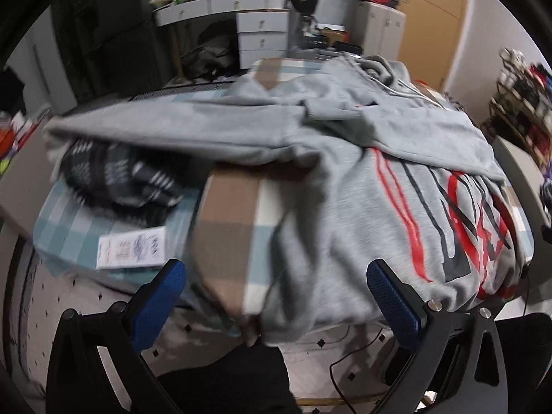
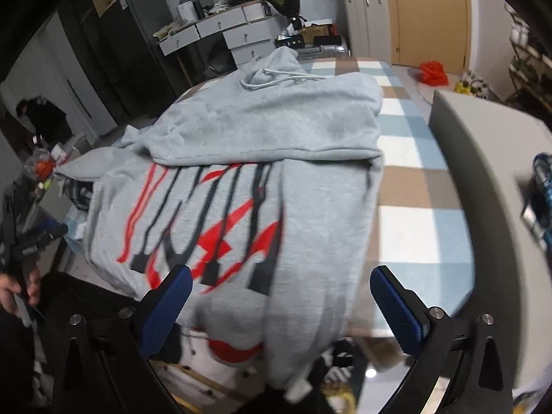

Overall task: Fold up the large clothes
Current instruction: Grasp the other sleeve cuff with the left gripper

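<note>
A grey hoodie (image 1: 362,207) with red and black print lies spread on the checked table cover (image 1: 234,214). One sleeve (image 1: 172,131) stretches out to the left; the other is folded across the chest. Its hem hangs over the near table edge. My left gripper (image 1: 276,272) is open and empty, above the near edge at the hoodie's left side. In the right wrist view the hoodie (image 2: 276,138) fills the middle, its right sleeve (image 2: 262,127) folded over the print. My right gripper (image 2: 281,276) is open and empty over the hoodie's lower hem.
A dark patterned garment (image 1: 117,172) and a white paper tag (image 1: 132,246) lie left of the hoodie. A grey box (image 2: 483,172) stands at the table's right side. White drawers (image 1: 262,34) and clutter stand behind. Cables lie on the floor (image 1: 345,355).
</note>
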`<action>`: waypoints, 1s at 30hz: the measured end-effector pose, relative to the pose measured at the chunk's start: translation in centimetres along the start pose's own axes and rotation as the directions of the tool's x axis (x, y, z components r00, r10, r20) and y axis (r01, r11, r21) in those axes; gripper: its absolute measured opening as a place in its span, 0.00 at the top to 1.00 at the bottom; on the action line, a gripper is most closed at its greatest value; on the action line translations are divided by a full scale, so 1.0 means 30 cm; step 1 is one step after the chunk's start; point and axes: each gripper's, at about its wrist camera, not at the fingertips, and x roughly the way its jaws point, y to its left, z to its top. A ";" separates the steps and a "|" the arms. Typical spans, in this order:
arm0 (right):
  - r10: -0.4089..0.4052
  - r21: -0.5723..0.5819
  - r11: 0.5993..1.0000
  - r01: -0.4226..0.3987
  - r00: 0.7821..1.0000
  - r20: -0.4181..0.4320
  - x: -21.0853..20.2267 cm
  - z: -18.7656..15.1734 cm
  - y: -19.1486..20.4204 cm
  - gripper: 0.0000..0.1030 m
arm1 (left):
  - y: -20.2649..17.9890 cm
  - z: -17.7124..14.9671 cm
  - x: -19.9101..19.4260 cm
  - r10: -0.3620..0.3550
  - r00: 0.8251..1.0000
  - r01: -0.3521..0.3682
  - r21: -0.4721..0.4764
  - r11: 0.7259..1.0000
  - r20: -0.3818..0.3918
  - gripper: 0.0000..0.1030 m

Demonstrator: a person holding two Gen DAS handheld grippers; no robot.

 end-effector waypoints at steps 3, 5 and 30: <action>0.039 -0.035 0.999 -0.039 0.999 -0.002 0.034 0.020 0.077 0.00 | 0.065 -0.007 -0.028 0.015 1.000 -0.014 -0.047 0.999 0.018 0.01; 0.046 -0.061 0.997 -0.046 0.999 -0.005 0.070 0.039 0.141 0.00 | 0.109 -0.007 -0.043 0.033 0.999 -0.030 -0.074 0.997 0.033 0.01; 0.263 -0.061 0.963 -0.263 0.965 -0.009 0.377 0.156 0.431 0.00 | 1.024 0.230 0.113 -0.181 0.968 0.250 -0.776 0.579 0.176 0.01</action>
